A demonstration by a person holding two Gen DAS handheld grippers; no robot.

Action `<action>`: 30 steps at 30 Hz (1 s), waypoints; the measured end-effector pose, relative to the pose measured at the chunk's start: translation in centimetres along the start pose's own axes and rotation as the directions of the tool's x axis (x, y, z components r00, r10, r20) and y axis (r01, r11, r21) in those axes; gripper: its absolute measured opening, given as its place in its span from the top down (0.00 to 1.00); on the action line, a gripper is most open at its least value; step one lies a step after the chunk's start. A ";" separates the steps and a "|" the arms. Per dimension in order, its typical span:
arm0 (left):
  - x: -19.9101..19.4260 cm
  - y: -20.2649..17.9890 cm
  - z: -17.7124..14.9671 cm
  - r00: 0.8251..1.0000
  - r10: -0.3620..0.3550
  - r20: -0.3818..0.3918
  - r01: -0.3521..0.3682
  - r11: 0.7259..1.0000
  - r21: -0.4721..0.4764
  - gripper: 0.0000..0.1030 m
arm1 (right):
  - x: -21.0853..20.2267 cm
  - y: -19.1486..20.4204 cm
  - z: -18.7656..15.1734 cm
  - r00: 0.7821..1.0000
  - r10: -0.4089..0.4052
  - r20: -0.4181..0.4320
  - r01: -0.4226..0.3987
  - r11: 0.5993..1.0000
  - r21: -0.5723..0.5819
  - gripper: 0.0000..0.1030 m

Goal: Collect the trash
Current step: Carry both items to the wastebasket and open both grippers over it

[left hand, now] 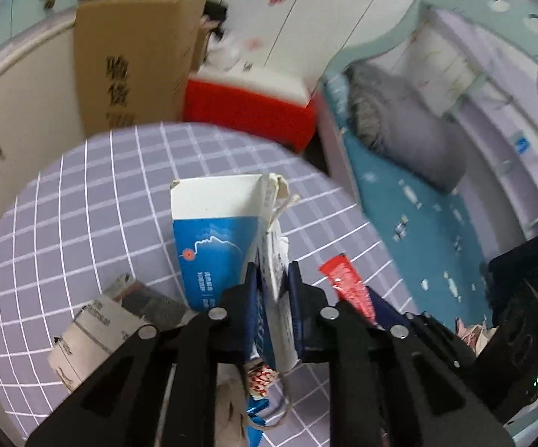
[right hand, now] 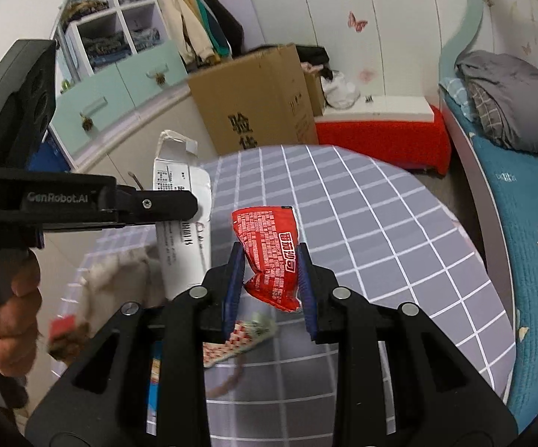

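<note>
Left claw (left hand: 273, 279) is clamped on a blue-and-white paper carton (left hand: 228, 238), pads pinching its folded side panel, carton lifted clear above the checked counter (left hand: 82, 201). Right claw (right hand: 269, 272) is closed on a red snack wrapper (right hand: 269, 249), pinched low near its crumpled end, printed upper half sticking up free.

Relative to the carton: wrapper sits just to its right in the left wrist view; a flattened grey cardboard piece (left hand: 97, 331) lies on the counter down to its left; a red-checked wrapper scrap (left hand: 261, 378) and a brown string lie below it, under the claws. A big cardboard box (left hand: 135, 59) stands beyond the counter.

We judge the carton light, empty and stiff-ish but crushable; the torn top flap is weak, so hold at a folded edge or corner, not the flap. Wrapper looks very light, thin, slick film; we'd grip a bunched part so it can't slide out. Scraps left on the counter look flat and floppy, hard to pinch from above; an edge or raised fold is the place to take them.

No bin visible in either view.
</note>
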State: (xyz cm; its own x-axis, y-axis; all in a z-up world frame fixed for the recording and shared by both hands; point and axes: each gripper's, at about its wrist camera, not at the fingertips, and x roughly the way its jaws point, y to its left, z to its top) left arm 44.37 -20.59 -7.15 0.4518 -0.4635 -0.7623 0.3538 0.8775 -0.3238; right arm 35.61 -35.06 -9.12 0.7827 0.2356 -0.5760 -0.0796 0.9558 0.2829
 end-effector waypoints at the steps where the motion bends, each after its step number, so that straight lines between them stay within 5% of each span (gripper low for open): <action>1: -0.7 -0.3 -0.1 1.000 -0.008 0.025 0.008 1.000 0.015 0.85 | -0.4 0.4 0.1 1.000 -0.002 0.012 0.002 1.000 -0.002 0.73; 6: -5.3 -1.5 -1.0 0.985 -0.052 0.163 0.038 0.996 0.086 0.85 | -2.4 3.0 1.0 0.998 0.014 0.069 -0.014 1.000 -0.006 0.73; 13: -11.5 0.8 -3.1 0.970 -0.014 0.242 -0.008 0.996 0.089 0.85 | -4.6 8.7 1.6 0.992 0.067 0.103 -0.061 0.996 -0.065 0.73; 22: -21.4 10.7 -7.9 0.925 0.065 0.373 -0.059 0.998 -0.029 0.85 | -4.6 20.4 0.1 0.975 0.209 0.073 -0.194 0.967 -0.166 0.73; 30: -27.1 22.4 -15.0 0.907 0.211 0.363 -0.137 0.966 -0.219 0.85 | -1.3 32.9 -4.6 0.939 0.341 -0.045 -0.342 0.910 -0.235 0.73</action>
State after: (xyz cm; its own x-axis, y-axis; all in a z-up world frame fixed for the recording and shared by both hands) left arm 27.78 13.51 -2.16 0.7822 -0.2799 -0.5566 0.1005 0.9384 -0.3306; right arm 29.17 -3.16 -2.60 0.6798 0.5553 -0.4790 -0.4852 0.8303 0.2741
